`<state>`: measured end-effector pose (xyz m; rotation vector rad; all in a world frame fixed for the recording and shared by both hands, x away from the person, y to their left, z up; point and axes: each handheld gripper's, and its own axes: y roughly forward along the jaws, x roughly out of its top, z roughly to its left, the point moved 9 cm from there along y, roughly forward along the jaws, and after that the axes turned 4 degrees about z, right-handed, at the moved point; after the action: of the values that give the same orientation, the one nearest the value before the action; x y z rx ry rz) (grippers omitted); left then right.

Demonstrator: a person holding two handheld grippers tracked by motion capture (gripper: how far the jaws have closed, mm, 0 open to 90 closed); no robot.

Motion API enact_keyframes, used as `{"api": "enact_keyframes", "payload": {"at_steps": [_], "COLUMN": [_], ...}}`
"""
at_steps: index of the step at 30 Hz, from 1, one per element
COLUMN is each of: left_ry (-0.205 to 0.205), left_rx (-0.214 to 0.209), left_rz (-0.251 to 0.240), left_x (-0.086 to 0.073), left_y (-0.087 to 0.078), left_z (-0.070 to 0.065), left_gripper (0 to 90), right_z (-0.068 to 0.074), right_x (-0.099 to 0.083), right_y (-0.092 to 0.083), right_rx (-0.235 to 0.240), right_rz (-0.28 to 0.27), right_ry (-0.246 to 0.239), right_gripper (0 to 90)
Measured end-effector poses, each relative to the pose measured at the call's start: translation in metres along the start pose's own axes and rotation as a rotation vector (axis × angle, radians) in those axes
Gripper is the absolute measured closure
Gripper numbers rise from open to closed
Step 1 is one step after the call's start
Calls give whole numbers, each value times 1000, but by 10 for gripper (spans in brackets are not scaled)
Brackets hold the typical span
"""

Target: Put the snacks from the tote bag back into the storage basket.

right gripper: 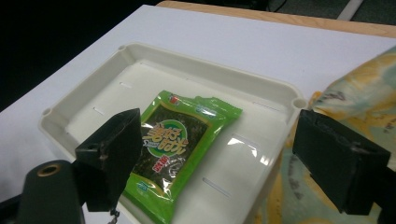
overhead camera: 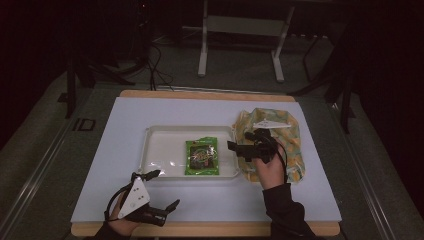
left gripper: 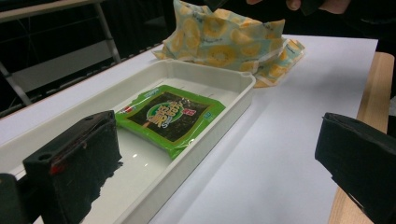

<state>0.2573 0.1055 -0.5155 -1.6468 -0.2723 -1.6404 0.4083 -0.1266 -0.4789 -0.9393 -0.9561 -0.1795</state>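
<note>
Seemingly between steps, both tongs, left [overhead camera: 161, 189] and right [overhead camera: 246, 143], gape empty, the seaweed packet [overhead camera: 202, 157] lying in the tray [overhead camera: 155, 150] at the right one's nine o'clock, likely next.

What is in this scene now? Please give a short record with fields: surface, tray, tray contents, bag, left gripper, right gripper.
surface: white board on a wooden table
tray: white tray, middle of the board
tray contents: one green packet, lying flat
bag: yellow patterned bag, right of the tray, touching it
left gripper: left gripper, open, holding nothing, near the board's front edge
right gripper: right gripper, open, holding nothing, over the tray's right rim and the bag
</note>
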Motion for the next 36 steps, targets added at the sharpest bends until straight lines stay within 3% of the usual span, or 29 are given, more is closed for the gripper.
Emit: {"api": "enact_keyframes", "payload": {"at_steps": [24, 36], "left_ry": [3, 6], "left_rx": [1, 0], "left_rz": [3, 4], "left_x": [0, 0], "left_y": [0, 0], "left_z": [-1, -1], "left_gripper": [4, 4], "right_z": [-34, -51], "right_x": [-20, -32], "right_y": [-35, -57], "right_rx": [-66, -131], "right_rz": [-42, -100], "right_ry": [-23, -46], "right_gripper": [143, 143]}}
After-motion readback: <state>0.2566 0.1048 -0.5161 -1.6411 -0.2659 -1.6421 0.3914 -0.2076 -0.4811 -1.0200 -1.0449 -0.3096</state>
